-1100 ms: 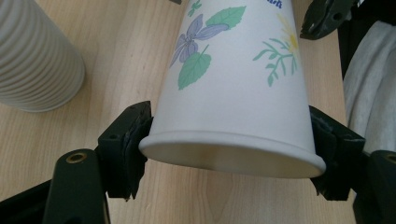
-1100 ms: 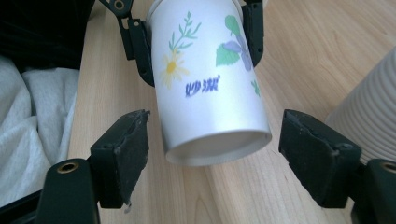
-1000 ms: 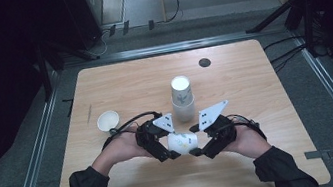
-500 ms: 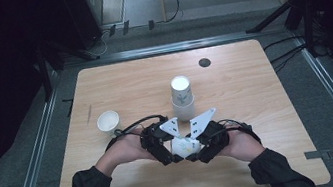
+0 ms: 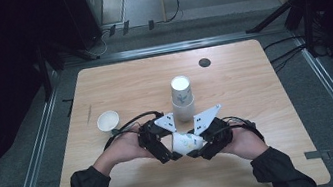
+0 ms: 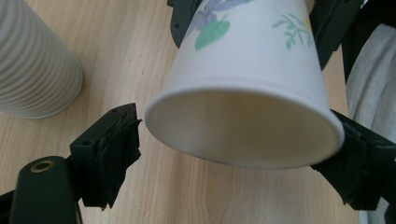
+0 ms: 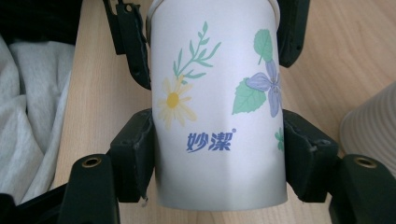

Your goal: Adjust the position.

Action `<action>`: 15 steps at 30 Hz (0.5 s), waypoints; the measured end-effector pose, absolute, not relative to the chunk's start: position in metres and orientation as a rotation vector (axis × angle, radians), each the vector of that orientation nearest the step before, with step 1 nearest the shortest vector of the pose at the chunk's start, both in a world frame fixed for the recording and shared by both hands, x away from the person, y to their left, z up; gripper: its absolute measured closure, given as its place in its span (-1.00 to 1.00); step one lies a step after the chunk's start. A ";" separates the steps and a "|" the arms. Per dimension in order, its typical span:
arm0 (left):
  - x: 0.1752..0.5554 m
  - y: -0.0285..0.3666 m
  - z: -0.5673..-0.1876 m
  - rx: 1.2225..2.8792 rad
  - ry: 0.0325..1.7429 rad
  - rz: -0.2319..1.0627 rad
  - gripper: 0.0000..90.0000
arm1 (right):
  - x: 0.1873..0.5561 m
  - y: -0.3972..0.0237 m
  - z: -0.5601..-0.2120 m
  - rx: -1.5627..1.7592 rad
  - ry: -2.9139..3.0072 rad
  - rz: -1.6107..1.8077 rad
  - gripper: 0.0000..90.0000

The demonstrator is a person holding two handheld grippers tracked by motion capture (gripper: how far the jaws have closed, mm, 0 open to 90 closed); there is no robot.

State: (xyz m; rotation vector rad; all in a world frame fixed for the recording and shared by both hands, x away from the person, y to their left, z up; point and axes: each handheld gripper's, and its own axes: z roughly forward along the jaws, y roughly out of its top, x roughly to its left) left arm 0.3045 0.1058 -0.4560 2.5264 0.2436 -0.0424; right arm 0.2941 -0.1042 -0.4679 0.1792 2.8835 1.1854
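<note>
A white paper cup (image 5: 186,142) printed with flowers lies on its side just above the table, between my two grippers. My right gripper (image 7: 217,158) is shut on its base end; its jaws have just been closing, and both pads (image 7: 135,154) press the cup wall (image 7: 210,93). My left gripper (image 6: 238,140) straddles the cup's open mouth (image 6: 243,126). Its jaws have just been opening, and a gap shows between the left pad (image 6: 116,144) and the rim. In the high view the left gripper (image 5: 165,147) and right gripper (image 5: 207,142) face each other near the front edge.
A stack of paper cups (image 5: 183,98) stands mouth-down just behind the grippers; its ribbed wall (image 6: 37,60) is close to the left jaw. A small white cup (image 5: 108,120) sits to the left. A dark round spot (image 5: 204,62) marks the far side of the wooden table (image 5: 255,89).
The right jaws have closed onto the cup's base end. The left jaws have spread off its rim. Both hands stay in nearly the same place.
</note>
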 end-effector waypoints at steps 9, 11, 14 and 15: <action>0.302 0.124 -0.447 2.390 0.319 -0.017 -0.71 | 0.302 -0.116 -0.456 0.198 2.814 1.329 -0.24; 0.301 0.128 -0.446 2.372 0.334 -0.009 -0.71 | 0.304 -0.117 -0.454 0.195 2.809 1.356 -0.24; 0.298 0.132 -0.445 2.345 0.371 0.031 -0.71 | 0.308 -0.118 -0.451 0.197 2.802 1.393 -0.24; 0.297 0.134 -0.445 2.337 0.380 0.026 -0.71 | 0.309 -0.118 -0.450 0.193 2.800 1.409 -0.24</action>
